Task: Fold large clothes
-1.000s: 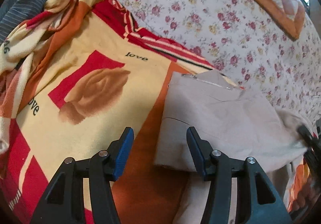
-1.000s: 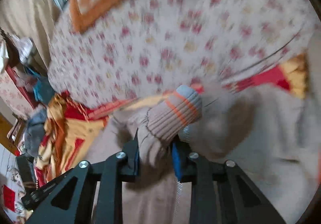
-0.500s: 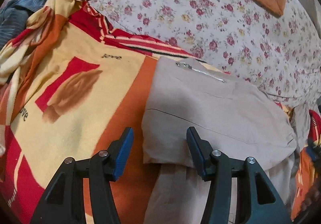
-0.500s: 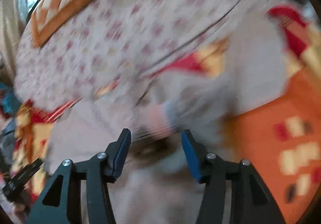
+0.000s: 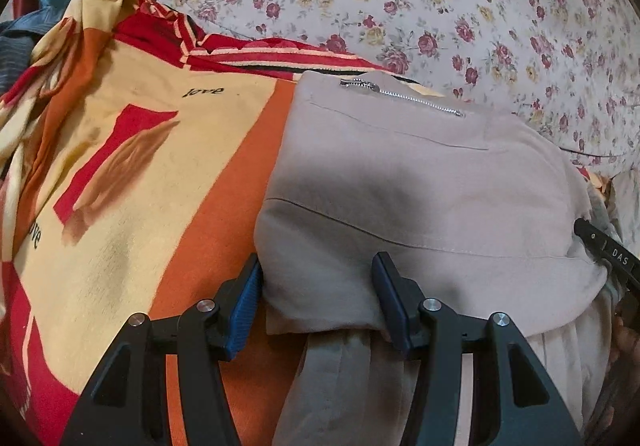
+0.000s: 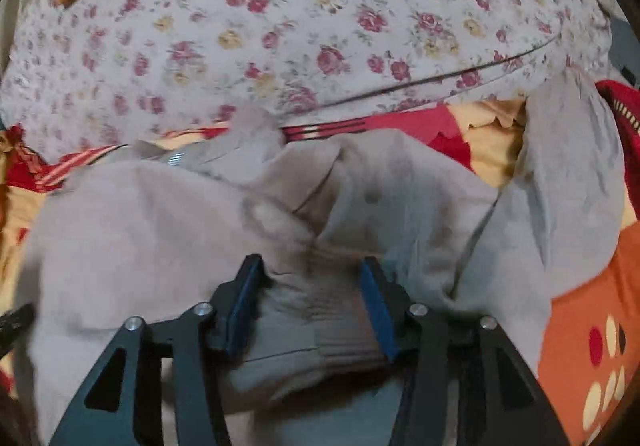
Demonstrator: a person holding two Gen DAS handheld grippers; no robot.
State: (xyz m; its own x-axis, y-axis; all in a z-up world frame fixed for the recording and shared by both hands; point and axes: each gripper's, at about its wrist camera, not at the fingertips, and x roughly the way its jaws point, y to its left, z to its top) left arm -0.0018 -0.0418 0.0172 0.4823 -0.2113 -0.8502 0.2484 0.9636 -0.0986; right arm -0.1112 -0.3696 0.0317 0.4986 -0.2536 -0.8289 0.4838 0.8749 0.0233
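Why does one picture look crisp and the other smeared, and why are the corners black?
Left wrist view: sharp, the zipper on the beige jacket reads clearly, with a soft shadow across it. Right wrist view: slightly motion-blurred, the floral sheet looks smeared. Both: fisheye lenses bend edges and leave dark corners.

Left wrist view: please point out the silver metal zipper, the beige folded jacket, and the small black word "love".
silver metal zipper (image 5: 404, 97), left wrist view, middle of its teeth
beige folded jacket (image 5: 420, 190), left wrist view, flat top panel
small black word "love" (image 5: 206, 91), left wrist view, middle letters
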